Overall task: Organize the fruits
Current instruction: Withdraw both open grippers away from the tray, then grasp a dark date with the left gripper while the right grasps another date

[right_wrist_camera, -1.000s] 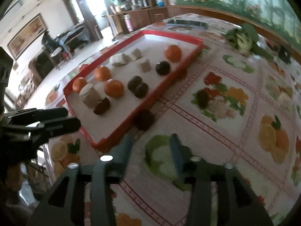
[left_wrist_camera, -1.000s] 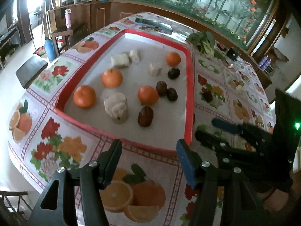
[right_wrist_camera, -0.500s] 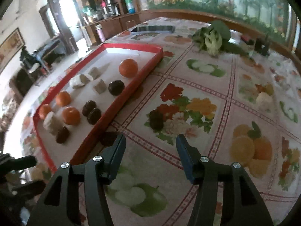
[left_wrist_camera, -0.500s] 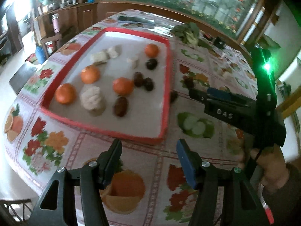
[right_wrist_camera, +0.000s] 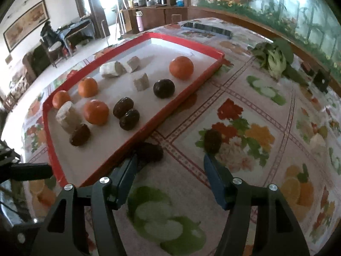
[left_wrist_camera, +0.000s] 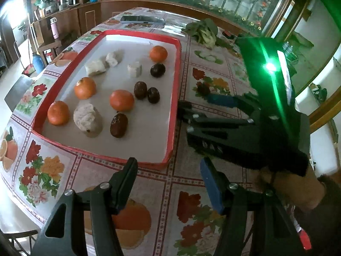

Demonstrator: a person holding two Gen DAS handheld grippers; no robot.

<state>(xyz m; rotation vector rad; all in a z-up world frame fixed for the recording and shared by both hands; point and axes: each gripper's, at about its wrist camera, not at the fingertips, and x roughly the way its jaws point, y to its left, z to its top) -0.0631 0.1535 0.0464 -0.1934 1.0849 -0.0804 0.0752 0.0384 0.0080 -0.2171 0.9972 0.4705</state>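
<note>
Red-rimmed tray (right_wrist_camera: 136,132) lies ahead and to the left of the right gripper (right_wrist_camera: 168,168), whose blue-padded fingers (right_wrist_camera: 215,181) stand spread with nothing between them, low over the flowered tablecloth (right_wrist_camera: 251,115); just beyond its left fingertip a dark date (right_wrist_camera: 150,152) sits on the cloth, touching or very nearly touching the tray's outer rim; a second loose date (right_wrist_camera: 212,140) rests on the printed flowers just ahead of its right fingertip, apart from the tray; inside the tray, further ahead-left, are four oranges, the nearest orange (right_wrist_camera: 96,112) beside a pair of dates (right_wrist_camera: 126,113), plus a lone date (right_wrist_camera: 80,135) at the near corner, a rounder dark fruit (right_wrist_camera: 164,88) deeper in, and several pale chunks (right_wrist_camera: 68,117); leafy greens (right_wrist_camera: 275,58) lie far ahead to the right; the left gripper (left_wrist_camera: 168,170) is likewise spread and empty, hovering over the cloth just short of the tray's near edge (left_wrist_camera: 102,156), with the right gripper's black body (left_wrist_camera: 245,128) crossing in from its right, a green light (left_wrist_camera: 270,66) glowing on it, and a hand (left_wrist_camera: 294,189) holding it from below.
</note>
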